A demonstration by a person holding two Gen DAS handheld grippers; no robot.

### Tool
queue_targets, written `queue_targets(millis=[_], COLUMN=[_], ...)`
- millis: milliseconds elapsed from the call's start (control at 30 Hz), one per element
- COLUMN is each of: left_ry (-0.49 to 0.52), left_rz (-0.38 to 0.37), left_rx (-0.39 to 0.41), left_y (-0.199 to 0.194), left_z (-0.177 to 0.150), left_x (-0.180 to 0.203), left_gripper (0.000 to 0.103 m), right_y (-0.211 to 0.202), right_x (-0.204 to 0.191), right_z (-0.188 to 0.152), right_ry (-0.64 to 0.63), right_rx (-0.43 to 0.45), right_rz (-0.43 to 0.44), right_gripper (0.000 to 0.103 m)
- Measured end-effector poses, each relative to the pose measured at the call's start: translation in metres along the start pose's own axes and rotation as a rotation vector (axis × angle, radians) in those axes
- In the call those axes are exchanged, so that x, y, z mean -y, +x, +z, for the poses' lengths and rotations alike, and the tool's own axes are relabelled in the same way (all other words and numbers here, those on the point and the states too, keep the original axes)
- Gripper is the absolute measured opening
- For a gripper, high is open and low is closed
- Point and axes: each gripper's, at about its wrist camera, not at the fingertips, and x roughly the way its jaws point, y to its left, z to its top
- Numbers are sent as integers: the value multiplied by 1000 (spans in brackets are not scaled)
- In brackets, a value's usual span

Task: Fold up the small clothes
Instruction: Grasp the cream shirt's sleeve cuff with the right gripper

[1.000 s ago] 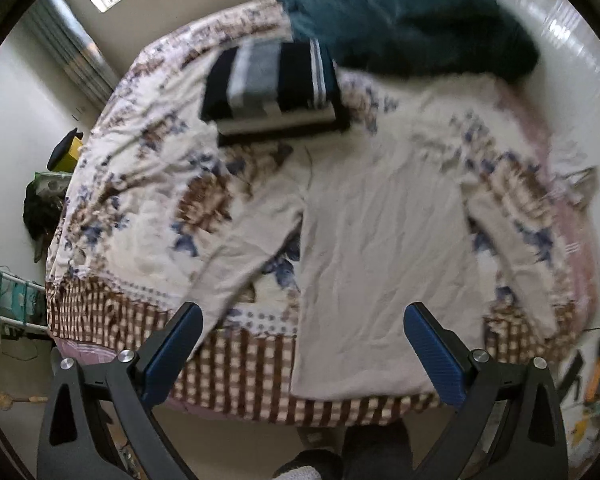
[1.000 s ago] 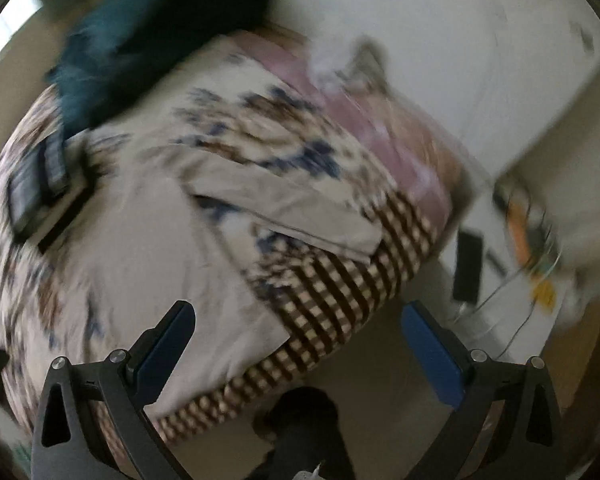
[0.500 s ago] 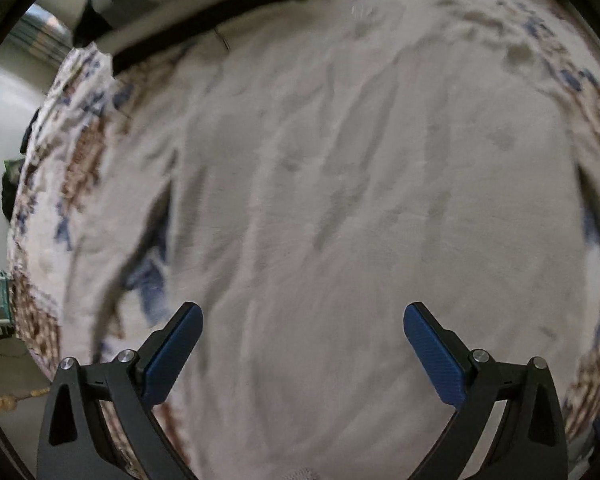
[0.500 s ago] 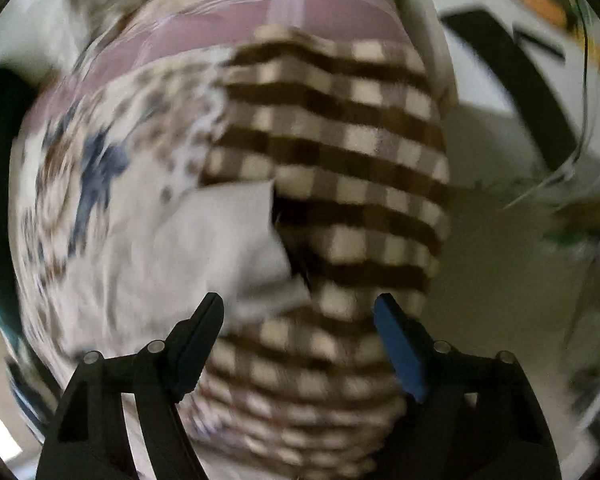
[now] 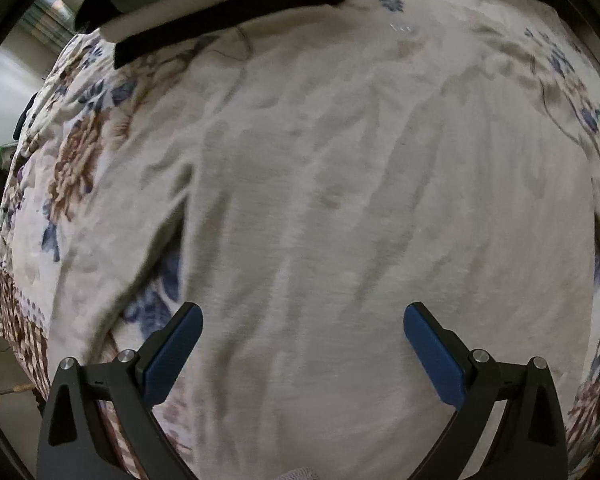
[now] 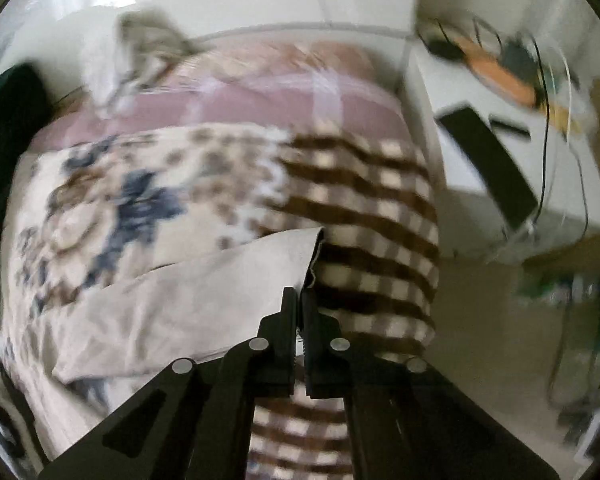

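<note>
A cream long-sleeved shirt [image 5: 340,208] lies spread flat on the floral bedspread [image 5: 76,148]. My left gripper [image 5: 300,320] is open and empty, hovering close above the shirt's body, with its left sleeve [image 5: 112,280] beside the left finger. In the right wrist view my right gripper [image 6: 300,300] is shut on the cuff end of the shirt's right sleeve [image 6: 220,280], which lies over the bedspread's floral part [image 6: 140,200] next to its brown checked border [image 6: 364,216].
A stack of folded striped clothes [image 5: 204,4] sits at the far side of the bed. A dark green garment [image 6: 4,128] lies at the far left. A white side table [image 6: 500,140] with a black device and cables stands right of the bed. Crumpled cloth [image 6: 140,40] lies near the wall.
My left gripper dropped from high above the bed to close over the shirt's body. My right gripper moved to the right sleeve's cuff and closed on it.
</note>
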Motion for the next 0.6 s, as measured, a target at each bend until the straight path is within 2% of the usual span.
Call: queue_targets(millis=[67,200,333,400,467,600], left_ry=[-9,-43,-93,-120,-161,-250], left_rz=[-2,-10,-18,-11,-3,34], left_rx=[0,-11,2,17,19,19], left_y=[-3,-4,-10,-17,-22,-30], left_z=[0,-2,0,-2,-5,-18], left_x=[-13,-36,-61,-76,-99,-152], left_gripper=[103,103,103,103,103,103], right_y=[-19,-51,-83,-100,-115,-132], right_x=[-18,-42,-96,-135,-178,-230], right_z=[-2,-7,-34,-67,-116,-240], right_ry=[-74,-137,-334,-491,-689,-1069], right_rx=[36,70,91,86,57,-35], right_rz=[29,85,198,270,348,477], right_gripper=[2,2,2,2,2,2])
